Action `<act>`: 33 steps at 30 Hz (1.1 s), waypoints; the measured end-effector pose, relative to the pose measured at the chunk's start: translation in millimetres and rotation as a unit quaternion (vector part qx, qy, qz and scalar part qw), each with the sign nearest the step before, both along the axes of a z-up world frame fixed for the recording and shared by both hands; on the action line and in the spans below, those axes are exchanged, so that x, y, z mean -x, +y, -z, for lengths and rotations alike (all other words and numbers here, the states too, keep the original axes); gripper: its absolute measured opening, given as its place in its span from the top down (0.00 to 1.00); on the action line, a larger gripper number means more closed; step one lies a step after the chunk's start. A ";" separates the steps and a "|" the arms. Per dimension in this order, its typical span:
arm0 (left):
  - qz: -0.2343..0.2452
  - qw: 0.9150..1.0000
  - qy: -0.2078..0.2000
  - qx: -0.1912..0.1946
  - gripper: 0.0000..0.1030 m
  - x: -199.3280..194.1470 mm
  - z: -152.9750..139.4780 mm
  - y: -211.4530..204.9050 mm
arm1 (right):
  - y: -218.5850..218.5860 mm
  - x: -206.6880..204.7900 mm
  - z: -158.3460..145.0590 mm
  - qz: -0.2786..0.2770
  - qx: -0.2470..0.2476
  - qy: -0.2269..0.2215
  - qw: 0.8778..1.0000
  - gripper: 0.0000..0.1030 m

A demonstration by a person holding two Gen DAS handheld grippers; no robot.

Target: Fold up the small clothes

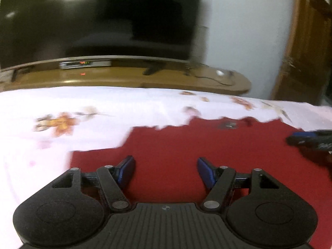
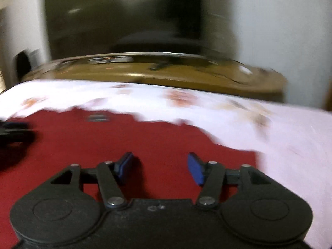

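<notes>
Both the left gripper (image 1: 166, 169) and right gripper (image 2: 160, 167) gape over the red garment's (image 1: 186, 145) unreadable label (image 1: 228, 125).

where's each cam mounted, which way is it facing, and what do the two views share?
Left wrist: on the left gripper, facing forward over the red garment toward the TV; right gripper at right edge.
Right wrist: on the right gripper, same heading; left gripper at left edge.
Shared: garment, floral sheet, TV, wooden stand.
</notes>
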State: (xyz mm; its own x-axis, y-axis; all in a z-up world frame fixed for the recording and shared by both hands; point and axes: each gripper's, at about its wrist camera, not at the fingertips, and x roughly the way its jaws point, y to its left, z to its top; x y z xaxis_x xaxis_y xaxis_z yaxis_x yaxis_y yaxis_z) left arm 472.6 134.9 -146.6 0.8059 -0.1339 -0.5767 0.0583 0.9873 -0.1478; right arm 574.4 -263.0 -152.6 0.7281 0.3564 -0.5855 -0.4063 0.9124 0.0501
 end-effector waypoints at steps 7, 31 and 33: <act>0.004 0.999 -0.028 -0.035 0.35 24.0 -22.8 -20.3 | -2.6 23.7 -14.3 -0.012 0.026 -0.020 0.999 0.50; -0.082 0.995 0.006 -0.061 0.29 206.3 -5.1 -37.9 | -58.1 172.2 -1.2 0.074 0.027 0.015 0.997 0.52; -0.080 0.994 0.008 -0.077 0.29 199.4 -3.8 -41.5 | -64.6 169.1 -1.7 0.069 0.024 0.020 0.997 0.51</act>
